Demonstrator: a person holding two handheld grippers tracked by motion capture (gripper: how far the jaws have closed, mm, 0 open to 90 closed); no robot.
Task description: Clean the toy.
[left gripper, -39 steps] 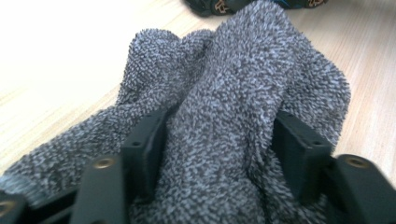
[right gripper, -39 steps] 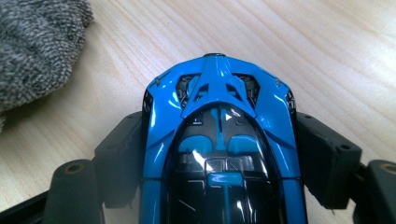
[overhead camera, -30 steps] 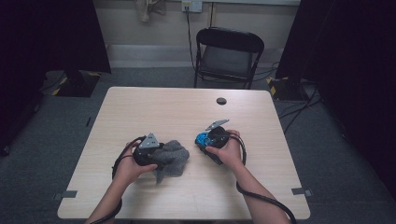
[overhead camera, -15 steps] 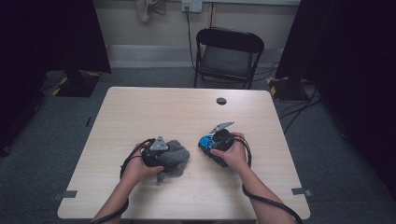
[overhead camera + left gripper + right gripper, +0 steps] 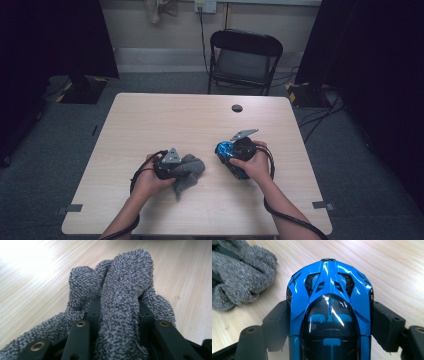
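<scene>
A grey terry cloth [image 5: 125,302] lies bunched on the near left part of the wooden table [image 5: 165,120], and a thick fold of it stands between the black jaws of the left gripper [image 5: 119,312]. Those jaws have just been closing, and in the left gripper view they press on the fold from both sides, so the cloth is pinched. Loose ends of the cloth spill past the jaws and rest on the tabletop, one corner trailing toward the near edge in the high view [image 5: 186,172].

To the right of the cloth, a little apart from it, a glossy blue toy car [image 5: 329,312] with a dark canopy sits clamped between the pads of the right gripper [image 5: 329,322], one pad against each flank, its nose pointing away from the hand. In the high view the car [image 5: 225,149] is held just above the table, right of centre, with the person's right hand [image 5: 257,167] wrapped round the gripper's body.

The left hand [image 5: 150,182] grips its tool at the near left. A small dark round object [image 5: 237,108] lies on the far side of the table, and a black folding chair [image 5: 245,60] stands beyond the far edge
</scene>
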